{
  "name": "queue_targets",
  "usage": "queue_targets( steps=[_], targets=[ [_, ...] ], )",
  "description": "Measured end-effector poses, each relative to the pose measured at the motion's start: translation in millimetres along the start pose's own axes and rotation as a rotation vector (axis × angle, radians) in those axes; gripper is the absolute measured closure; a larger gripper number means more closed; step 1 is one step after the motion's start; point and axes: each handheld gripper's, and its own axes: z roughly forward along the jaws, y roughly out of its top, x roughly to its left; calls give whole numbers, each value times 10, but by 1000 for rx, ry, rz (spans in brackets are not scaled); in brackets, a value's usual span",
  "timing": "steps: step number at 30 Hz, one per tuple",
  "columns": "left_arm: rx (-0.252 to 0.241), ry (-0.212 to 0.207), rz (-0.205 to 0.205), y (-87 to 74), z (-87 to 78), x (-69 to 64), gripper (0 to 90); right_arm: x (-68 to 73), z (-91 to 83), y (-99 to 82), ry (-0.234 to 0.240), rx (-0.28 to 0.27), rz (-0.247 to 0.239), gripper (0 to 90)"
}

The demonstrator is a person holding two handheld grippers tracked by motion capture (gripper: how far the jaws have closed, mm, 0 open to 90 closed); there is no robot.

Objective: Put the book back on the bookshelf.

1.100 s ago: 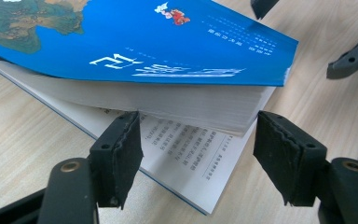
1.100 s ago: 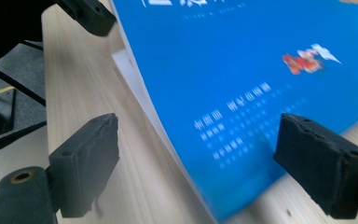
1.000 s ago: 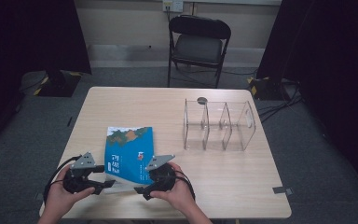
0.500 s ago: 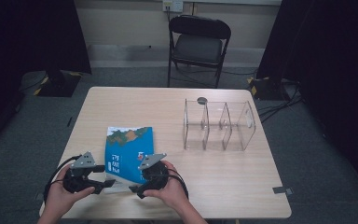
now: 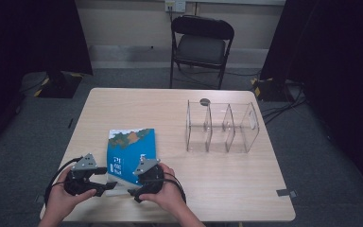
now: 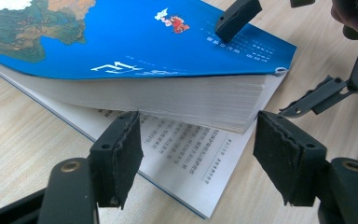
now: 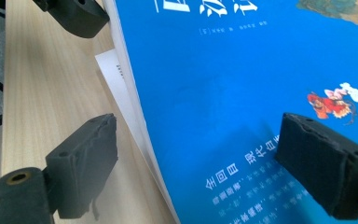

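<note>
Right gripper [image 5: 136,183] has just slid left along the near edge of the table [image 5: 227,189]. It now sits at the near right corner of the blue book [image 5: 132,146]. A second ago it is further right, clear of that corner.

Its jaws stand wide apart. In the right gripper view [image 7: 205,158], one pad rests over the blue cover and the other hangs off the page edge, with a gap to the paper. So it straddles the edge but does not clamp it.

Left gripper [image 5: 105,182] is in the same spot as before, at the near left side of the book and aimed at it. Its jaws [image 6: 198,154] are also parted, with nothing between the pads.

The book is where it was earlier, flat on the near left part of the table and well apart from the clear divider rack [image 5: 222,127] to the right. From the left gripper view, the near corner of the page block is raised off a bottom printed sheet (what props it up is unclear).

Judgement: this is the approach to a grab on the book's near edge. The right tool is lined up to pinch cover and pages, but no grip is made, so lifting or moving the book is yet to come.
</note>
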Motion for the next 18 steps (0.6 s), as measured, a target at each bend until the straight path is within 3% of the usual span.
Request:
queue_targets(
  steps=[7,15,18],
  targets=[
    [-4,1,-5,3,3,-4,323,20,24,22,-13,2,-5,132],
    [0,4,-3,11,-3,-2,323,28,53,51,-23,-6,25,137],
    [-7,1,-7,11,2,-1,323,48,98,79,-36,-8,5,139]
  ],
)
